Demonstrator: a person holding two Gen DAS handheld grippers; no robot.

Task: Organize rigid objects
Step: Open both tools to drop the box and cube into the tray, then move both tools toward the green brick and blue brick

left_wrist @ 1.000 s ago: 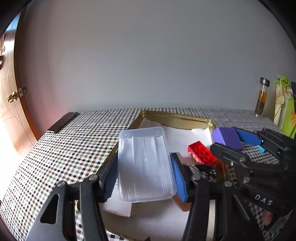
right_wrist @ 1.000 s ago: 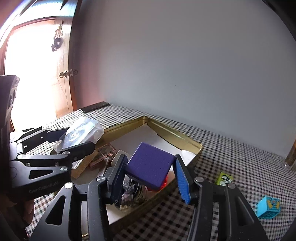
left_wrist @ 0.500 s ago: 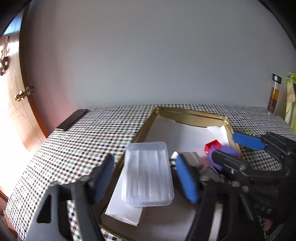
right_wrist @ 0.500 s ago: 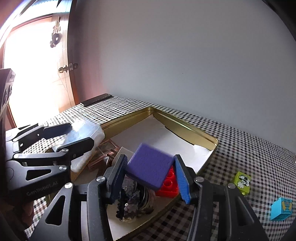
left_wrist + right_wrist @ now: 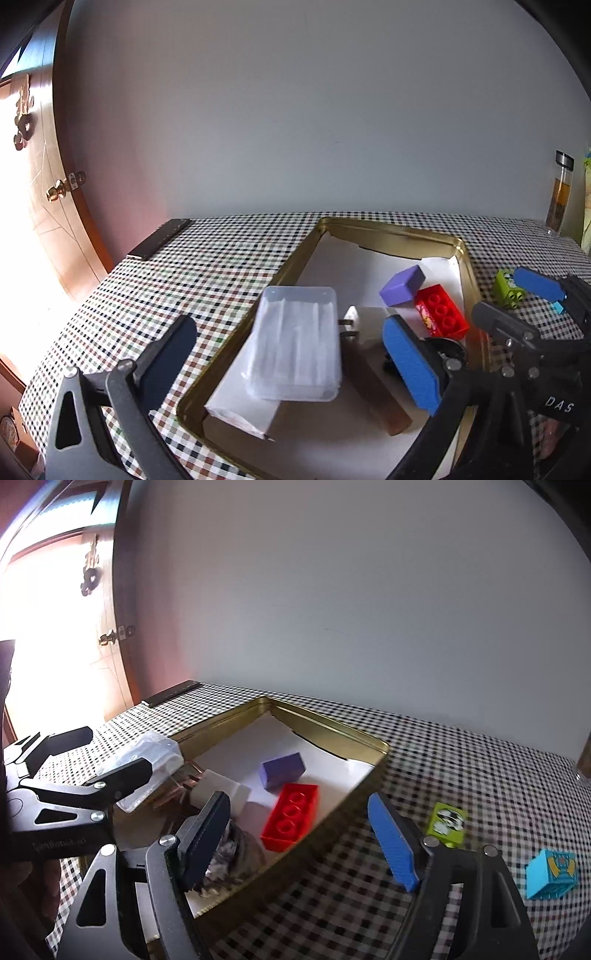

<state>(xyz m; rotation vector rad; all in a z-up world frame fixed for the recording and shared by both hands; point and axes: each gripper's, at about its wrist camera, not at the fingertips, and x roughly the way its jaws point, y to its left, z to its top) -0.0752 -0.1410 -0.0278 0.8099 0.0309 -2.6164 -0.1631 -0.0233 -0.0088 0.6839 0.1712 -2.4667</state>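
A gold tin tray (image 5: 303, 254) (image 5: 325, 727) lined with white paper sits on the checkered table. In it lie a clear plastic box (image 5: 295, 350) (image 5: 155, 760), a purple block (image 5: 400, 286) (image 5: 282, 770), a red brick (image 5: 441, 317) (image 5: 291, 816) and a white plug (image 5: 221, 794). My left gripper (image 5: 295, 365) is open, its fingers either side of the clear box and apart from it. My right gripper (image 5: 299, 834) is open and empty above the tray's near right rim. A green brick (image 5: 447, 823) (image 5: 508, 288) and a light blue brick (image 5: 550, 873) lie on the table right of the tray.
A brown wooden bar (image 5: 376, 387) and a dark crumpled item (image 5: 236, 853) also lie in the tray. A black flat device (image 5: 159, 240) lies at the table's far left edge. A glass bottle (image 5: 559, 195) stands far right. A wooden door (image 5: 44, 206) is at left.
Both grippers opened. The clear box was let go and rests in the tray. The purple block dropped from the right gripper into the tray beside the red brick. Both grippers pulled back.
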